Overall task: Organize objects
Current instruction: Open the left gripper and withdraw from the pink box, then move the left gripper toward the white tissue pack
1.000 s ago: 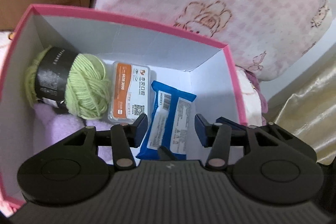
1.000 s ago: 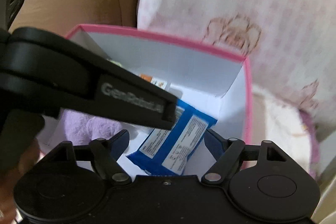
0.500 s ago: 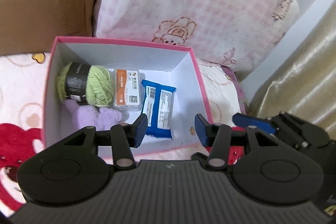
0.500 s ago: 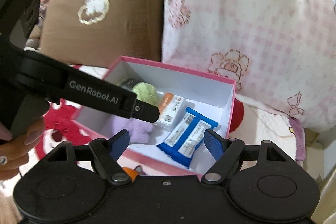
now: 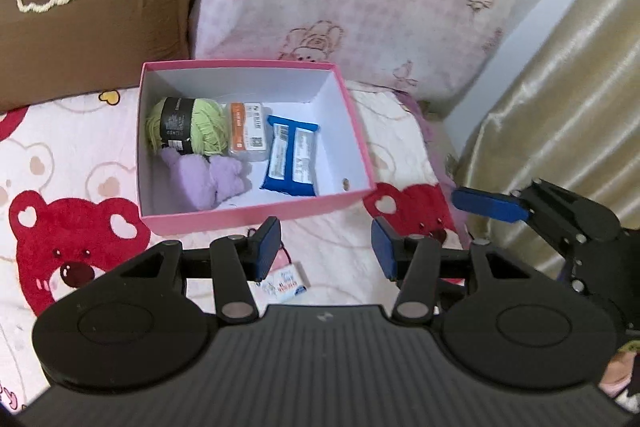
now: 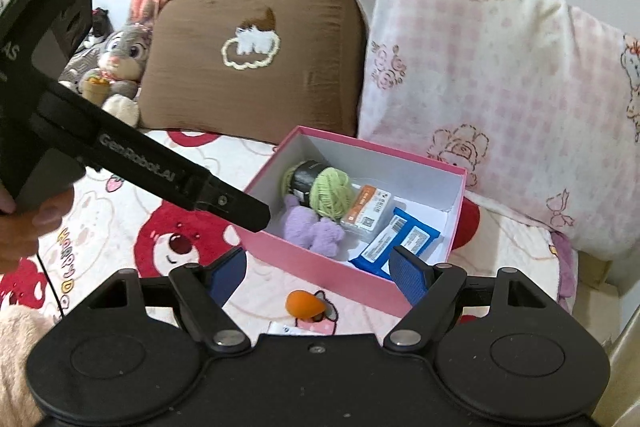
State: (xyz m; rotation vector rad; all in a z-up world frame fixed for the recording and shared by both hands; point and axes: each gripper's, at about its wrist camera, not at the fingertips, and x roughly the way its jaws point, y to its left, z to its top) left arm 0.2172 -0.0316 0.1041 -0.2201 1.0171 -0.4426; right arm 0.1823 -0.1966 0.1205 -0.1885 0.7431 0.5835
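Pulled well back from a second ago: whole bed with the bear blanket in frame now, not just the box interior. Pink box sitting open near the pillows, packed with green yarn, purple plush, blue wipes pack and orange-labelled case side by side. Left hand-held gripper out of the box, hovering just in front of it, jaws spread, nothing held. Right hand-held gripper same deal, released and empty. Wipes drop-off looks done, probably hunting the next stray: small orange thing and little card loose on the bed, right in front of the box.
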